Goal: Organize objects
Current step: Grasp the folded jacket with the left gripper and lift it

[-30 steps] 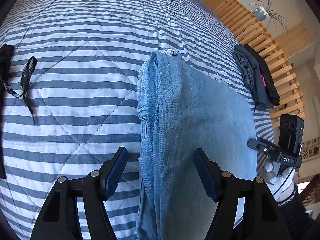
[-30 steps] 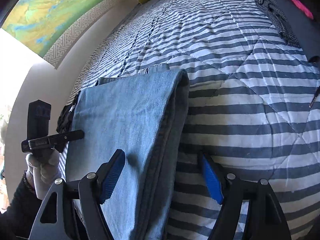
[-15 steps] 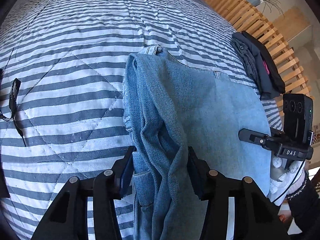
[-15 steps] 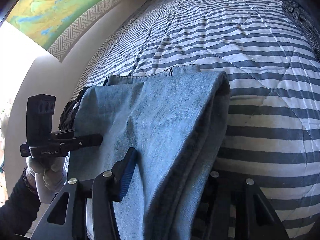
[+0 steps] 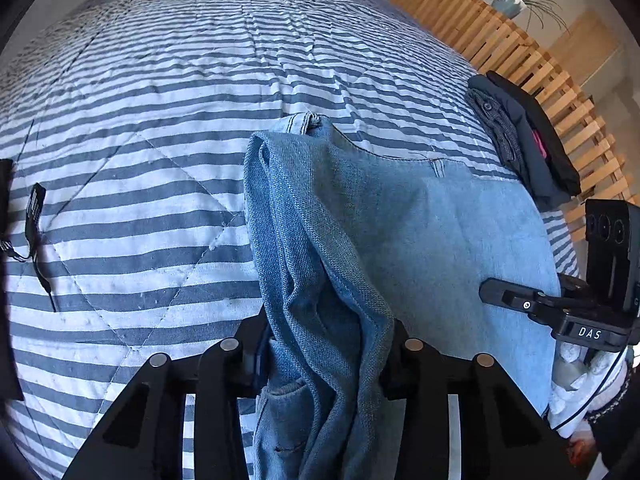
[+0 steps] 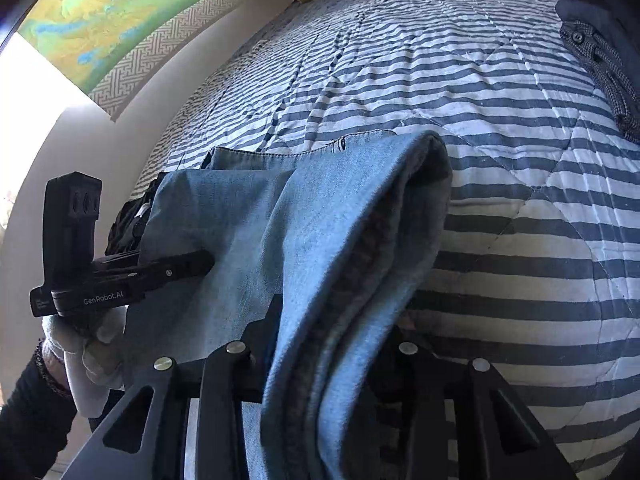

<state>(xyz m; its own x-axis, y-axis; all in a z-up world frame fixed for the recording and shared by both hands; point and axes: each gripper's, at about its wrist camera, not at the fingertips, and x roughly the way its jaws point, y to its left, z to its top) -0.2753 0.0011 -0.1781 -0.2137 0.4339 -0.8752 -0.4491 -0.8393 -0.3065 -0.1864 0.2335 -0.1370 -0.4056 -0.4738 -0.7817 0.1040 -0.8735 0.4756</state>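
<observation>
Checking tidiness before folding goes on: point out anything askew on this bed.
The jeans are bunched, not flat: each long edge is gathered into a ridge between closing tongs. A black tag with its cord lies loose on the striped quilt. Nothing looks damaged.

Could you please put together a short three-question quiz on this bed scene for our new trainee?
1. True or false: the jeans are bunched between the fingers of both the left claw and the right claw.
2. Where does the pile of dark clothes lie? A) on the striped quilt near the wooden slats; B) on top of the jeans; C) on the floor.
3. Fill in: the person's hand holding the left claw wears a ____ glove.

Key: 1 true; 2 A; 3 white.
</observation>
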